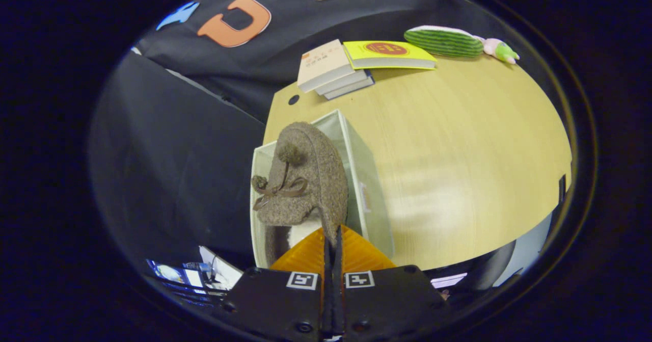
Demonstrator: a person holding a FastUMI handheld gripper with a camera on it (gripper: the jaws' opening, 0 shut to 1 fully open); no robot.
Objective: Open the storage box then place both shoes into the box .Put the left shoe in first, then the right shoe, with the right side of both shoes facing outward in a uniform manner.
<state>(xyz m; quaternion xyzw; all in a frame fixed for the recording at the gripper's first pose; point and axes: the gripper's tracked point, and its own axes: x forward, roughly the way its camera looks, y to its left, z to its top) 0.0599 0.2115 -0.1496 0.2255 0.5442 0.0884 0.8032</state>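
Note:
My gripper point(332, 237) is shut on the heel rim of a brown felt slipper point(305, 179) with pompoms and a bow on its top. The slipper hangs just ahead of the fingers, toe pointing away, over the open white storage box point(364, 179). The box stands at the near left corner of the wooden table point(458, 143). Its inside is mostly hidden by the slipper; a second shoe's dark and white shape point(290, 237) seems to show below the held slipper's heel.
A stack of books point(331, 69) and a yellow book point(389, 54) lie at the table's far edge. Beside them lie a green striped plush point(443, 41) and a small pink and green toy point(501, 50). Black cloth hangs left of the table.

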